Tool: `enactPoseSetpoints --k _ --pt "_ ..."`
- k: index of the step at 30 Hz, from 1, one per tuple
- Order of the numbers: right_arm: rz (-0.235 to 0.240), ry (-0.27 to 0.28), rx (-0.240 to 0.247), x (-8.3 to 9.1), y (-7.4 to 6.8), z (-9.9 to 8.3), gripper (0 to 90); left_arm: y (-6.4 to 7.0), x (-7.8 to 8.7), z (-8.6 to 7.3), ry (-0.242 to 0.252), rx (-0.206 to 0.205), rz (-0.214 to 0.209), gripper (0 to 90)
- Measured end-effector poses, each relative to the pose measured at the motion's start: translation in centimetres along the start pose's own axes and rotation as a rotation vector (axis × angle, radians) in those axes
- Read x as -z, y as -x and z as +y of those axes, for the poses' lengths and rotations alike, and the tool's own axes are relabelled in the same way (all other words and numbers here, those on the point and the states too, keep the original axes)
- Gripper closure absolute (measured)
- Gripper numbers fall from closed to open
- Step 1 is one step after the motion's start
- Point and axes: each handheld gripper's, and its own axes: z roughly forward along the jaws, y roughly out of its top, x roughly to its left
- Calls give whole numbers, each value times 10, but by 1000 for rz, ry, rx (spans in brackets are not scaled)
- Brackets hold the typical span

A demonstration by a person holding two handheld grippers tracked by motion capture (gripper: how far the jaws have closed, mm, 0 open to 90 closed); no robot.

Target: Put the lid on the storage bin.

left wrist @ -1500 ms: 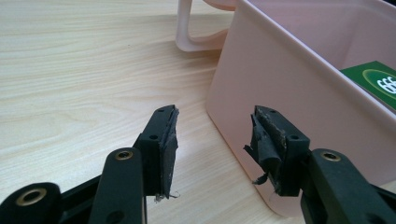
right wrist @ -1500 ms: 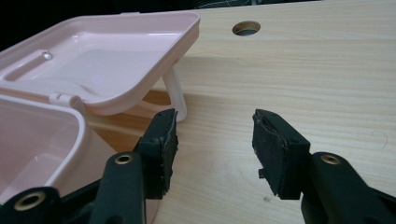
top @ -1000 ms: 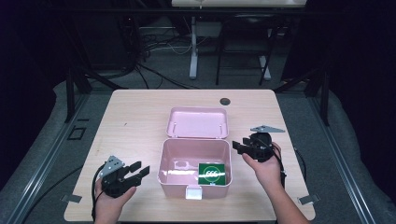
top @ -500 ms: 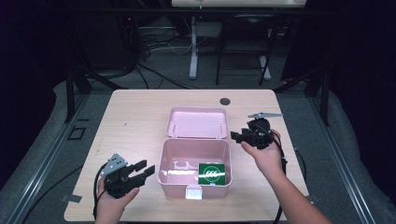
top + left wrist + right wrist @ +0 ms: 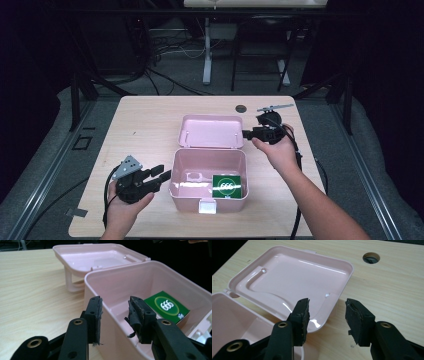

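The right hand-held gripper [image 5: 247, 133], jaws open, sits at the right edge of the flat-lying lid [image 5: 211, 131]; the left hand-held gripper [image 5: 164, 174], also open, straddles the box [image 5: 208, 172] wall

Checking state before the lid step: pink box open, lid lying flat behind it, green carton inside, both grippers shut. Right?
Not quite: both grippers are open. The left gripper straddles the pink box wall in the left gripper view; the right gripper gapes at the lid edge in the right gripper view. The green carton is inside.

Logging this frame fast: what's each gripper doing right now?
Left gripper: open, jaws astride the pink box's near wall, holding nothing.
Right gripper: open, empty, at the lid's edge.
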Motion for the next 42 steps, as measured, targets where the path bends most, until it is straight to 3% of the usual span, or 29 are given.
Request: enactPoseSetpoints --k 5,8,11,21,26,36,42 --pt "-16 -9 -11 -4 1 16 556 2 -10 11 -32 -34 10 605" --pt "-22 -39 -39 -9 4 24 568 2 -17 16 -45 -28 -13 593" --pt "-23 -81 -49 -17 6 29 571 5 -21 19 -55 -49 4 593" --pt "-66 -158 -59 -47 8 37 588 -1 -23 10 -110 -32 3 697" --pt "-75 -216 -111 -65 14 44 647 -4 -25 9 -125 -34 -9 714" --pt "-87 -254 -201 -83 22 46 735 -6 -28 5 -135 -34 4 750" --pt "-94 -274 -228 -88 28 46 784 -6 -28 5 -131 -37 2 755"
